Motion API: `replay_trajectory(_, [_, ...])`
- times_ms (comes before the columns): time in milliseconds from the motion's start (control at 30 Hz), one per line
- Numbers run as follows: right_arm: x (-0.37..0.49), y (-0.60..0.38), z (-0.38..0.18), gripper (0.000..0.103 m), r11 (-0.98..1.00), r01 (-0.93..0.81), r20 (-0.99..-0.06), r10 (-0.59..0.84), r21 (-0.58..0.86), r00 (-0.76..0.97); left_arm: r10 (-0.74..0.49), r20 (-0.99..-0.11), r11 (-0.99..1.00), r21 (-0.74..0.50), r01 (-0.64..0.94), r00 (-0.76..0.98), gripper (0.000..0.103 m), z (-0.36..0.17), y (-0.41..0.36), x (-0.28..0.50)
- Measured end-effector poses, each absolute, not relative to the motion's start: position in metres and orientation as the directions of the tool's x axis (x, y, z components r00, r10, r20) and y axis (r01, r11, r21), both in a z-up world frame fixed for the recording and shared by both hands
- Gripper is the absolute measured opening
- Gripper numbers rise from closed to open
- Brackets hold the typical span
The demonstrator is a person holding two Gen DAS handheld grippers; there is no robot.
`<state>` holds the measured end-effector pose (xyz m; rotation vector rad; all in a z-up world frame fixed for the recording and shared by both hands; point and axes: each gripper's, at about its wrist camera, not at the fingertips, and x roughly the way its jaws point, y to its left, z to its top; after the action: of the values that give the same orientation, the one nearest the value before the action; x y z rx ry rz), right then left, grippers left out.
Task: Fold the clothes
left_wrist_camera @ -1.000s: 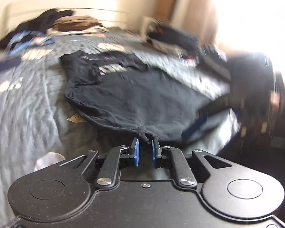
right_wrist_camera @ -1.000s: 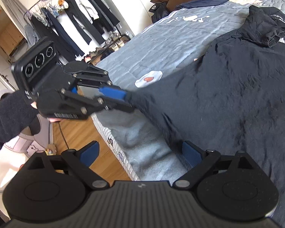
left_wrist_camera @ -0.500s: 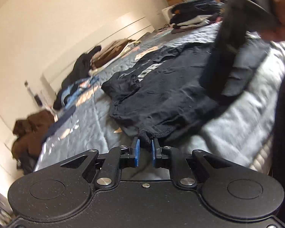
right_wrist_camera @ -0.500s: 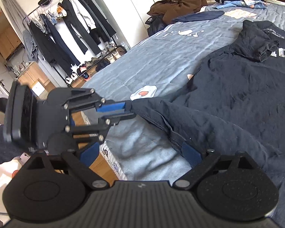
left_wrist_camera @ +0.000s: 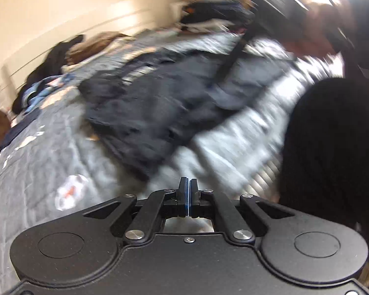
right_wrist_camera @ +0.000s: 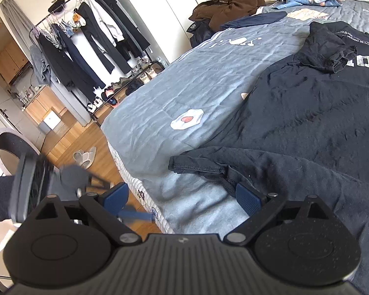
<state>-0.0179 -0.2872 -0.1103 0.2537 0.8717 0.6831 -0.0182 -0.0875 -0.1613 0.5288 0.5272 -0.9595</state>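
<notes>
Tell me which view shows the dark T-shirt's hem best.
The right wrist view: the hem of the dark T-shirt lies sharp on the bed's near edge. The left wrist view shows the shirt only as a motion-blurred dark mass.

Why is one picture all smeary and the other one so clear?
Left wrist view: the bed and dark shirt are streaked with motion blur, and the window corner glares white; only the shut left claw looks sharp. Right wrist view: the shirt is crisp in daylight, edges curved by the fisheye lens.
</notes>
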Motion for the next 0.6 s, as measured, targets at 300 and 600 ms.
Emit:
replay_trajectory(300, [-0.019, -0.289, -0.112, 0.094, 0.765, -0.436, -0.628, 0.641, 0.474, 0.442, -0.578, -0.744, 0.422, 0.080, 0.903, 0.336, 0.001, -0.156, -0.112, 0.063])
replay_trajectory(600, [-0.016, -0.291, -0.113, 0.094, 0.758, -0.438, -0.627, 0.649, 0.484, 0.430, -0.575, -0.786, 0.361, 0.006, 0.933, 0.228, 0.024, -0.172, -0.108, 0.065])
